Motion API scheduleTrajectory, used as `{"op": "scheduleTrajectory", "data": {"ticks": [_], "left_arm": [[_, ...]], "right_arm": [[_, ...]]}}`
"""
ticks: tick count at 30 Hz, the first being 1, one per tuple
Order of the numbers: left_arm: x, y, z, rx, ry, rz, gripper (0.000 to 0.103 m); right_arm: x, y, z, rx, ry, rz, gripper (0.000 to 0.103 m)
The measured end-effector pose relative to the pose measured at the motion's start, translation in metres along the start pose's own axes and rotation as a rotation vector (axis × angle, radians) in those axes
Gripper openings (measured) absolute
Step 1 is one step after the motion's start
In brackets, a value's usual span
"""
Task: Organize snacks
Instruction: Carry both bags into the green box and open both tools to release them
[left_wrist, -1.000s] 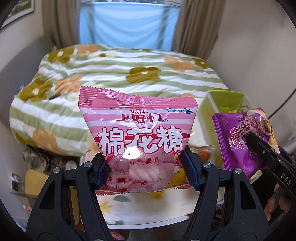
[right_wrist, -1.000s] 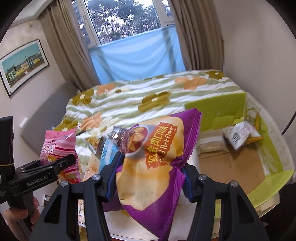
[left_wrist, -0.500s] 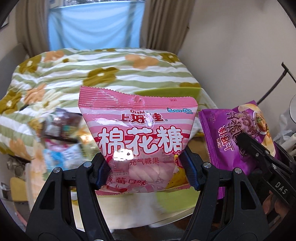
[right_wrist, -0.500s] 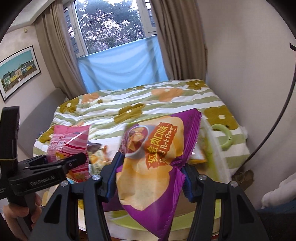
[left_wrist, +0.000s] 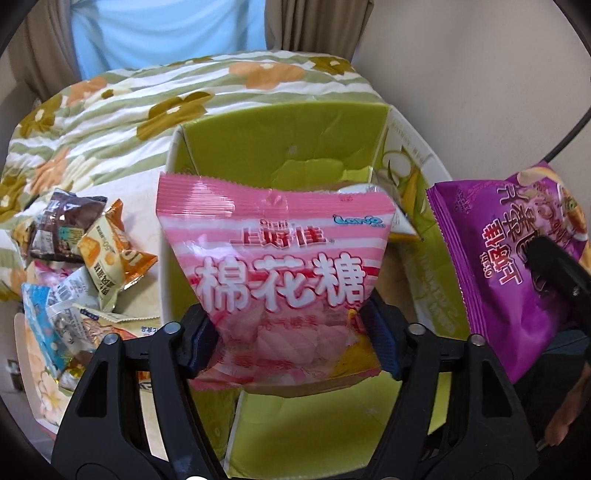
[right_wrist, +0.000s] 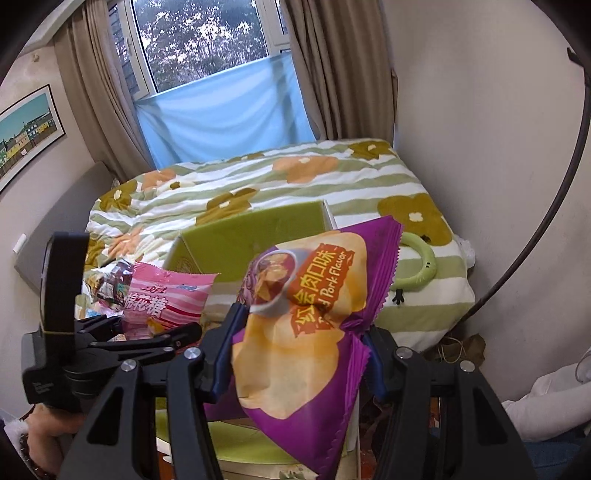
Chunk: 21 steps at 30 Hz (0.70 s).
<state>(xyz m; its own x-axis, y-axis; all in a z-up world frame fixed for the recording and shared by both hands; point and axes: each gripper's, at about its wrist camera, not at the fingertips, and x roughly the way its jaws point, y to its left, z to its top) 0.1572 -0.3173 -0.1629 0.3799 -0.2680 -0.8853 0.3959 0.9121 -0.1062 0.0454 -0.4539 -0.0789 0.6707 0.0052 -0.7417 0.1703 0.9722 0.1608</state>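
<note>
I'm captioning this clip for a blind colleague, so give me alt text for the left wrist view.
The left gripper is shut on a pink marshmallow bag, held upright over an open green box. Small snack packets lie piled to its left, a purple chip bag hangs at right, and a floral quilt lies behind.

A table (left_wrist: 144, 295) with a floral cloth carries an open green box (left_wrist: 284, 147) and, just beside its left wall, a heap of small snack packets (left_wrist: 85, 266).
</note>
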Motion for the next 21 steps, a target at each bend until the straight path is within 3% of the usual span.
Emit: {"op": "scheduleTrajectory", "data": {"ticks": [2,3,21], "left_arm": [[0.000,-0.001,-0.002,0.011,-0.004,0.038,0.099],[-0.002,0.001,-0.004,0.014,-0.012,0.048,0.102],[-0.050,0.033,-0.015,0.018,-0.079,0.077,0.102]], "right_arm": [[0.004,0.000,-0.001,-0.002,0.009,0.007,0.053],[0.006,0.001,-0.003,-0.005,0.015,0.009,0.053],[0.044,0.022,-0.007,-0.044,0.086,0.016,0.054]]}}
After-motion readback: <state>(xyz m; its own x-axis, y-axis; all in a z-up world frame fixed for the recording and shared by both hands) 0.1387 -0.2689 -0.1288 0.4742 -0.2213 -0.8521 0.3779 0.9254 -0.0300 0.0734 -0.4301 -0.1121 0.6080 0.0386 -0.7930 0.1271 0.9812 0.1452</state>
